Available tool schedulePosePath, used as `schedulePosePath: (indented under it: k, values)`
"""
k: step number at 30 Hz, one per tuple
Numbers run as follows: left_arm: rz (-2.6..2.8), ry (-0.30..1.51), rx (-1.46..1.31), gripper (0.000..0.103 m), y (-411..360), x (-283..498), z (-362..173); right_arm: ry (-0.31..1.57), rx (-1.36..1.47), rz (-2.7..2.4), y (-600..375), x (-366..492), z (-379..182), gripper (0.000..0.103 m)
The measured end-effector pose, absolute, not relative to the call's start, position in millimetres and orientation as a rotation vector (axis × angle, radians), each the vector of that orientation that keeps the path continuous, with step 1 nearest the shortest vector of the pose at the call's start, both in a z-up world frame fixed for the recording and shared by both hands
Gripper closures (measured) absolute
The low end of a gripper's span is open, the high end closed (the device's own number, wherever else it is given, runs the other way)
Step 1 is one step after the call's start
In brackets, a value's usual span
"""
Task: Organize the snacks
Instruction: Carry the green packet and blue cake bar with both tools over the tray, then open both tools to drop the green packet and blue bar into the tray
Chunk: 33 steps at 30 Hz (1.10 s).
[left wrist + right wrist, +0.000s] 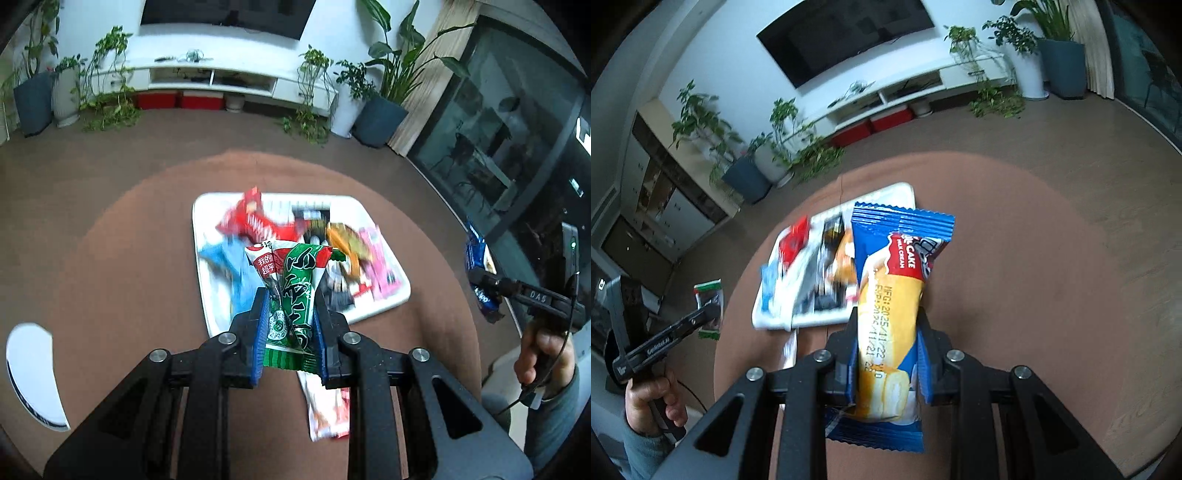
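Left wrist view: the left gripper (290,321) pinches a green snack packet (295,295) by its lower half. Right gripper (888,341) clamps a blue cake packet (894,295). Both hang above the white tray (391,295) of snacks. Slick film could slip; a drop may scatter the 2 packets onto the round table (129,240).

Tray (397,295) crowded with snacks (255,225); table (129,258) around bare.

A white tray (388,295) sits on the round table (129,240), snack packets (258,225) piled in it; one flat packet (328,406) lies just before it.
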<state>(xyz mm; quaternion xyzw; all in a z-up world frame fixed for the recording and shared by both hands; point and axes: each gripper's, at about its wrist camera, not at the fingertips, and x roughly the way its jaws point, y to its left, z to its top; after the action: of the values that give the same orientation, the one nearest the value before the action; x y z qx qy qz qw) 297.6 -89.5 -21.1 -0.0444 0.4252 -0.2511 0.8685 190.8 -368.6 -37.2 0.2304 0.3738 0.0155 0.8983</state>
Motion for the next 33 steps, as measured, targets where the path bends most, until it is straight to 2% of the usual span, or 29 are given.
schedulePosePath:
  k: [5, 9, 17, 33]
  values:
    - [-0.508, 0.867, -0.059, 0.084, -111, 332, -3, 0.717, 0.417, 0.111, -343, 237, 1, 0.076]
    - [-0.491, 0.883, -0.015, 0.084, -133, 355, -10, 0.746, 0.373, 0.161, -312, 277, 7, 0.076]
    - [-0.444, 0.929, 0.027, 0.084, -157, 384, -56, 0.888, 0.316, 0.14, -280, 346, -37, 0.076]
    - [-0.432, 0.926, 0.096, 0.082, -188, 399, -100, 0.96, 0.262, 0.074, -287, 368, -85, 0.076]
